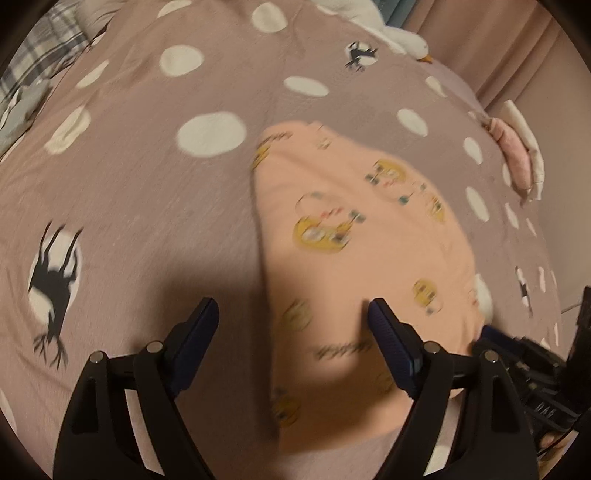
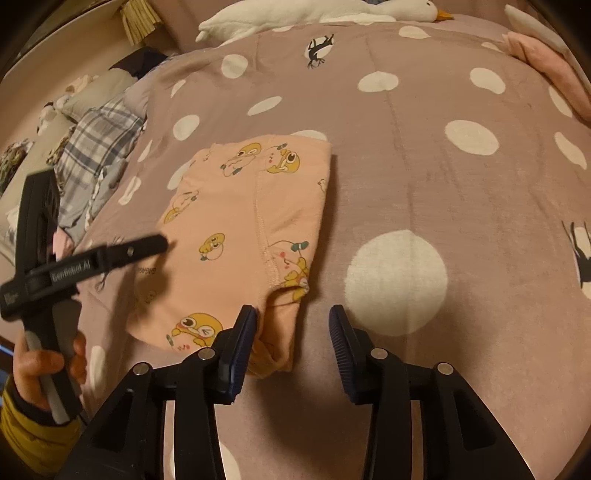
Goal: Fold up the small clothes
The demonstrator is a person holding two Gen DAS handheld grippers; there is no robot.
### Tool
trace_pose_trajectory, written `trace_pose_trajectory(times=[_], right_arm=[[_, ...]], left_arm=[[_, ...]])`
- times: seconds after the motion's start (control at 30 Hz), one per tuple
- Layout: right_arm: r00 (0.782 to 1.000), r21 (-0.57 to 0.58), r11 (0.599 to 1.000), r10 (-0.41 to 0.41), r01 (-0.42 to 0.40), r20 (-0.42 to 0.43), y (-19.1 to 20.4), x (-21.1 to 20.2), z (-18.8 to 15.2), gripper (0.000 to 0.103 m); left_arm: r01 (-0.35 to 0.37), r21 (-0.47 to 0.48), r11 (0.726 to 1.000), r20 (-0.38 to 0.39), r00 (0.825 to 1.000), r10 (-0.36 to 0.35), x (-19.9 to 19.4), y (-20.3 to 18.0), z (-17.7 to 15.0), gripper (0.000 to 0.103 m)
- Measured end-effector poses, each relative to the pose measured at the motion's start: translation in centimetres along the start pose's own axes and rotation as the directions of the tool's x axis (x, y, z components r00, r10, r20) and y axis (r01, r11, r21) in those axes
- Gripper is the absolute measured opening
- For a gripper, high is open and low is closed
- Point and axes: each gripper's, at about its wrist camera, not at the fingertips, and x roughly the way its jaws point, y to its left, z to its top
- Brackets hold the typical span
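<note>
Peach garment (image 2: 236, 229), printed with yellow cartoon figures, lies folded flat on a bed under a mauve bedspread (image 2: 424, 177) patterned with white dots and black deer silhouettes. Left tongs (image 1: 293, 317) hover above the garment's left edge with jaws spread wide and nothing between them; the right pad is over the peach cloth, the left pad over bare bedspread. The left wrist view is motion-blurred, so print details there are indistinct. Right tongs (image 2: 292, 323) are likewise released, jaws apart, at the garment's near right corner: the left pad (image 2: 242, 332) sits at the folded hem, the right pad over the bedspread beside a large white dot. In the right wrist view the left tongs appear at the left, held by the person's hand (image 2: 44, 369) in a yellow sleeve, their tip over the garment's left side. A white plush goose (image 2: 314, 13) lies along the far edge of the bed. A pink and white folded pile (image 1: 519, 155) rests near the bed's far right edge. Plaid fabric (image 2: 99, 129) is heaped at the left.
</note>
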Motion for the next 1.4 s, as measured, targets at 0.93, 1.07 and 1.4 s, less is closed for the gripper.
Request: trace_pose_trajectory(times=[0.93, 1.07, 1.4], right_arm=[[0.958, -0.098, 0.985, -0.112, 0.142, 0.265, 6.9, -10.4, -1.0, 0.102], [0.964, -0.088, 0.980, -0.155, 0.178, 0.218, 6.6, -8.8, -1.4, 0.102], [0.965, -0.079, 0.981, -0.155, 0.175, 0.213, 7.1, -9.2, -2.5, 0.102]], left_arm=[[-0.272, 0.059, 0.961, 0.216, 0.943, 0.253, -14.0, -4.9, -6.6, 0.103], [-0.266, 0.063, 0.962, 0.179, 0.951, 0.251, -13.3, -4.7, -7.4, 0.103], [-0.250, 0.070, 0.966, 0.174, 0.956, 0.235, -13.6, -5.1, -8.4, 0.103]])
